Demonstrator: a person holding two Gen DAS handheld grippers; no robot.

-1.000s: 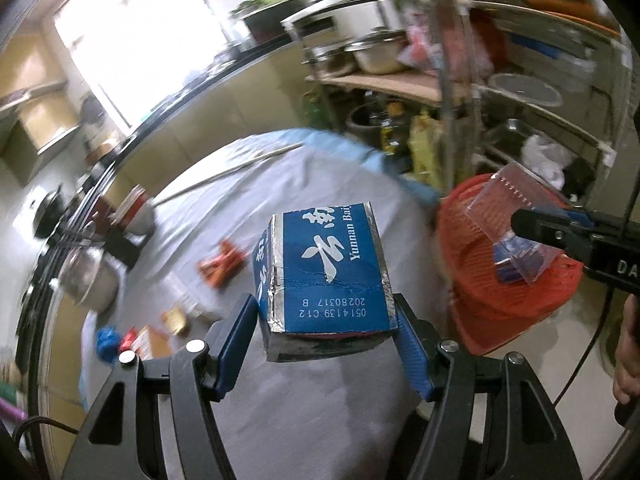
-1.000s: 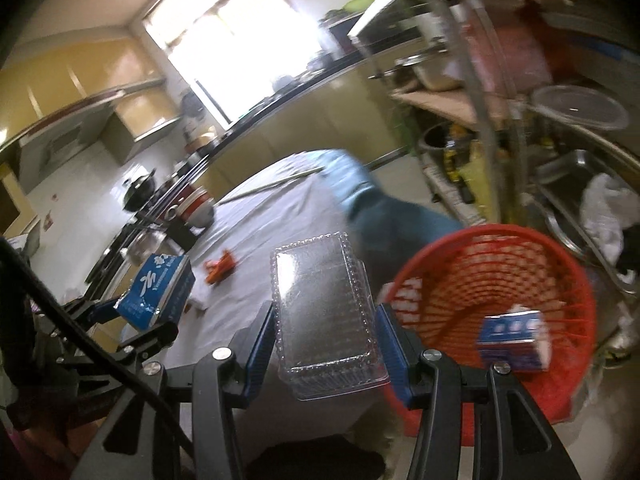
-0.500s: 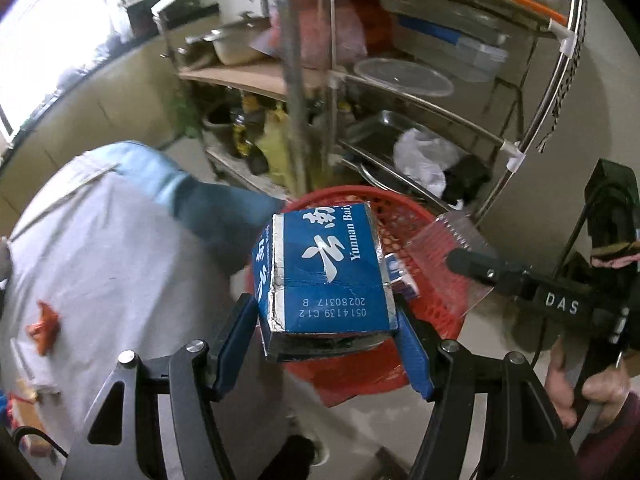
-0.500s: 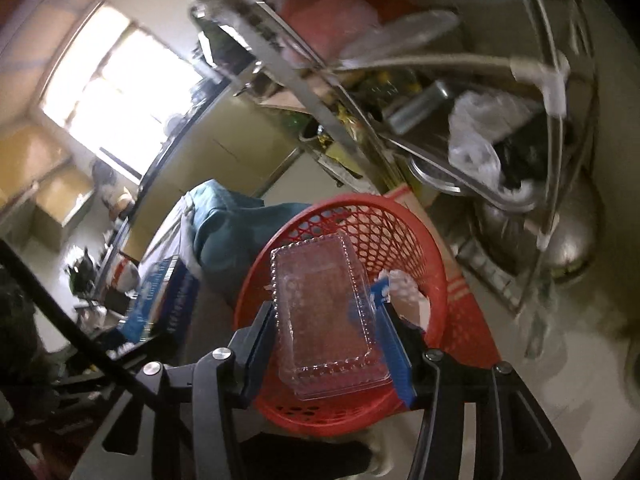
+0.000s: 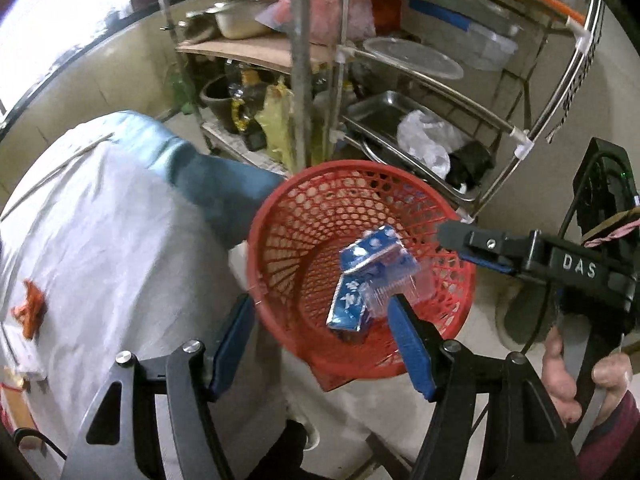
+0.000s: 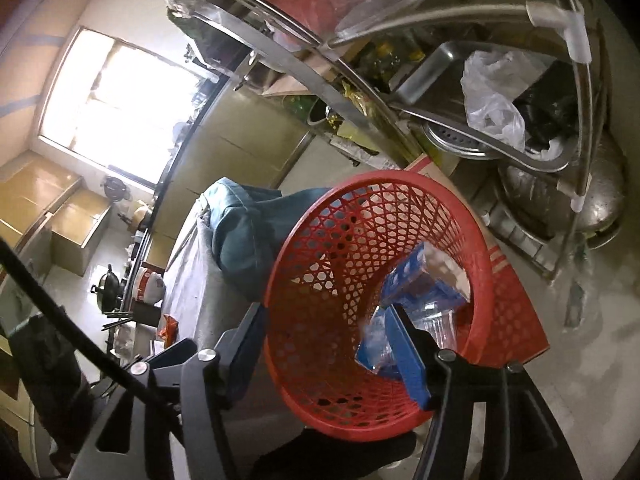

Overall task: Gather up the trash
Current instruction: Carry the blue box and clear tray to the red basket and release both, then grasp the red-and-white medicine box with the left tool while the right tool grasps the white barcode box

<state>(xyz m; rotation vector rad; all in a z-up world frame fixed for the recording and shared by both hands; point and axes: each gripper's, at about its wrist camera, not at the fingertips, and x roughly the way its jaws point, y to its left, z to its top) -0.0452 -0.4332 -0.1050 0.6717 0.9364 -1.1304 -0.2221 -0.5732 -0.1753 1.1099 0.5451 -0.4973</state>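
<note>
Left wrist view showed the left gripper (image 5: 320,340) open and empty above the red basket (image 5: 280,216), where a blue carton (image 5: 348,304) lay tilted, its long axis running from near the gripper toward the far wall. Right wrist view showed the right gripper (image 6: 328,352), its jaws just widened and empty, with a clear plastic box (image 6: 436,320) among the cartons in the basket (image 6: 320,240).

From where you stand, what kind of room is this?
Most likely a home kitchen. A metal rack holds steel trays, pots and plastic containers, a dark pot sits on a counter below the window, and a cloth-covered table stands beside a red basket used for trash.
</note>
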